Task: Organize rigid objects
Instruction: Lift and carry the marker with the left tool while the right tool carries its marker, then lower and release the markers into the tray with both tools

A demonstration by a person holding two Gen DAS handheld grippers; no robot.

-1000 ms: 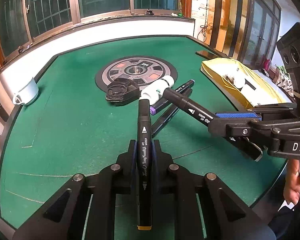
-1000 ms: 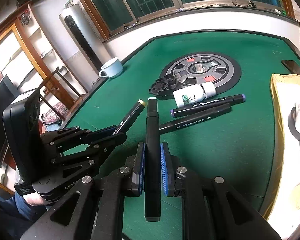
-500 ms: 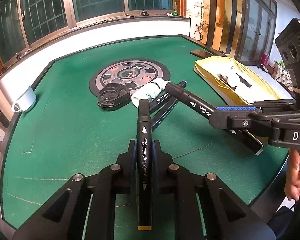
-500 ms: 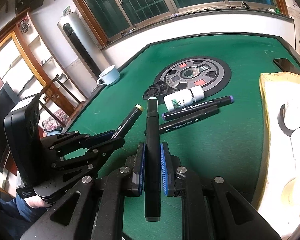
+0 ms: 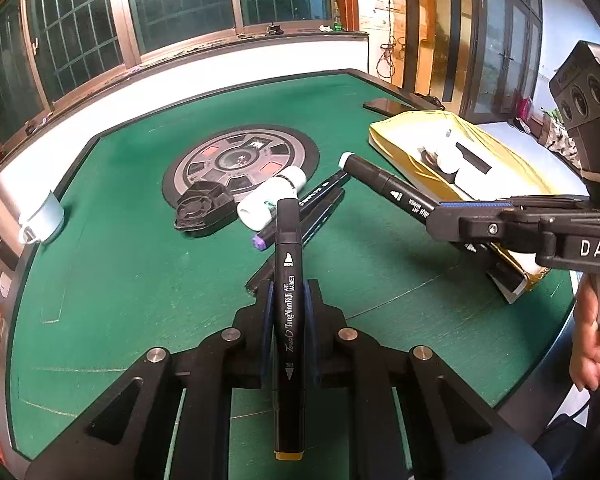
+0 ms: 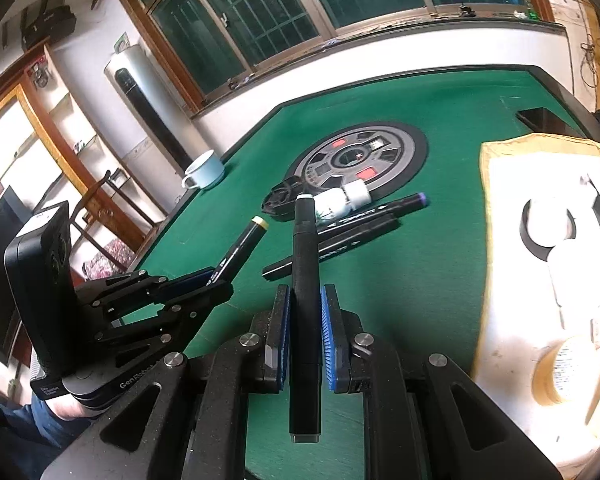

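Note:
My left gripper (image 5: 287,292) is shut on a black art marker (image 5: 287,280) with a yellow end cap, held above the green table (image 5: 119,272). My right gripper (image 6: 304,300) is shut on a second black marker (image 6: 304,264) with a white tip; it also shows in the left wrist view (image 5: 384,184). Two more markers (image 6: 364,220) lie side by side on the felt, one with a purple cap. A white bottle (image 5: 271,198) and a black round part (image 5: 203,208) lie beside them. A gold tray (image 5: 424,152) at the right holds white items and a black ring.
A round grey panel (image 5: 239,160) sits in the table's centre. A pale blue cup (image 5: 43,220) stands at the left edge. A dark flat object (image 5: 384,105) lies at the far right edge. The person's hand (image 5: 596,328) holds the right gripper.
Both grippers have pulled back and risen from the table items, each still holding its marker. The right gripper has swung toward the gold tray.

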